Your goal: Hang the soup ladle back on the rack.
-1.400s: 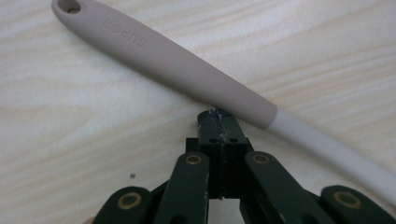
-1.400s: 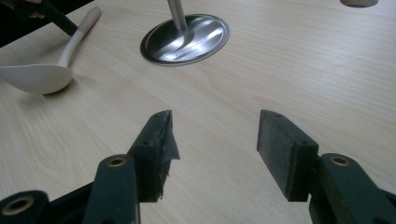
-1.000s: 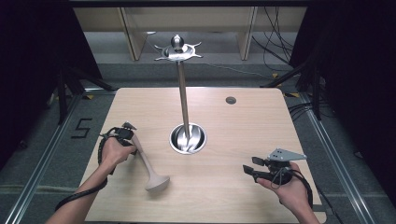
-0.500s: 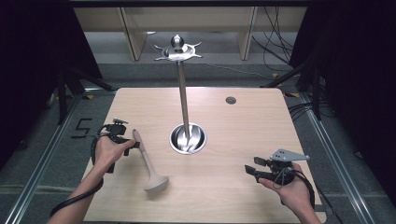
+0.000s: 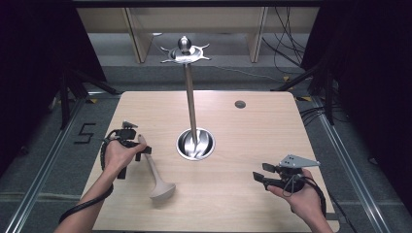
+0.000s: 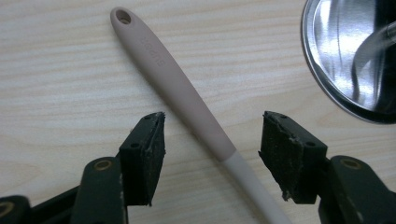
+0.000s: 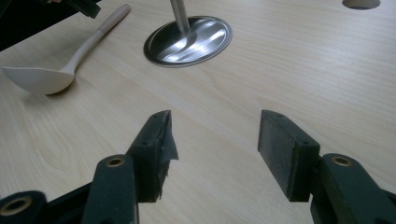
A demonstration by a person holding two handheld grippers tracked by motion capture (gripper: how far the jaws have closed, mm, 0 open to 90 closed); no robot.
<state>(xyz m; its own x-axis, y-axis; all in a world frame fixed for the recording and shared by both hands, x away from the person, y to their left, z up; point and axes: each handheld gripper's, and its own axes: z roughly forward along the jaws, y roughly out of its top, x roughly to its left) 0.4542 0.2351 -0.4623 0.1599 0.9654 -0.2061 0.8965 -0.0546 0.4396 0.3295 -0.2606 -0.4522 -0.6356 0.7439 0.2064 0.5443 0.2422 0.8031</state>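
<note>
Left claw stands wide apart over the handle of the ladle; its jaws have just been opening, and the handle lies between them on the worktop with clear wood showing on both sides, so neither pad presses on it. In the high view the ladle lies flat, bowl toward the person, handle end with its hanging hole pointing up-table, to the left of the stand base, near it but apart. Left claw sits over the upper handle. Right claw is held low at the worktop's right, well apart from the ladle, jaws spread wide with nothing between them; same reading in its own view. Judgement: the step in hand looks like a release of the ladle onto the worktop, or a re-grip just begun; cannot tell which. The hooked crown atop the pole carries nothing. If hanging is meant, the next move calls for closing squarely on the handle near the hole, lifting without letting the bowl swing, and keeping clear of the pole.
</note>
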